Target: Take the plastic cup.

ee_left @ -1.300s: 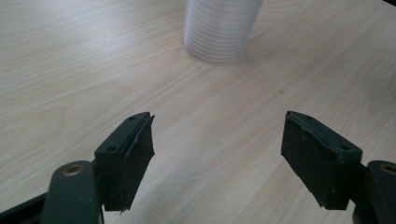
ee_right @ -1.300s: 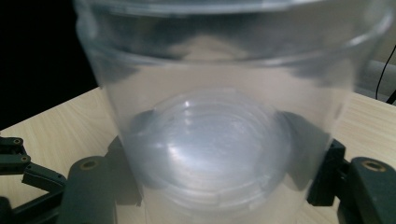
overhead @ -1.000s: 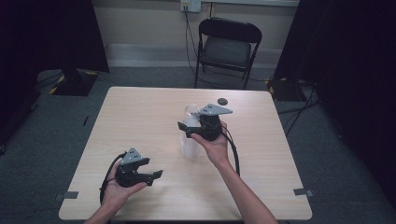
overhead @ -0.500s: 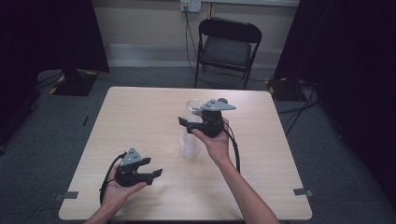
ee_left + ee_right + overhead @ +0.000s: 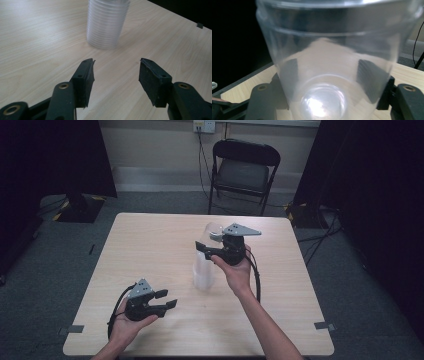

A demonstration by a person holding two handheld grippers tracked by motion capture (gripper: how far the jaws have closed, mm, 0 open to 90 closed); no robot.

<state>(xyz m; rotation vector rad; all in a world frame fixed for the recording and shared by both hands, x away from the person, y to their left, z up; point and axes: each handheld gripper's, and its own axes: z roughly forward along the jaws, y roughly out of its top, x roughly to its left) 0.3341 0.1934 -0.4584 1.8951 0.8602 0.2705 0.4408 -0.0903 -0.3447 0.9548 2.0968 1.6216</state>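
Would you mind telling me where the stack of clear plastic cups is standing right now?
In the high view the stack of cups stands upright near the table's middle, just beside the person's right hand.

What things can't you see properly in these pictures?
- Stack of cups: its top is cut off by the upper edge of the left gripper view, so the cups can't be counted.
- Clear cup in the right gripper: its base runs off the bottom edge of the right gripper view.
- Cup's rim: too faint and small in the high view.
- Wall outlet: cut off by the top edge of the high view.
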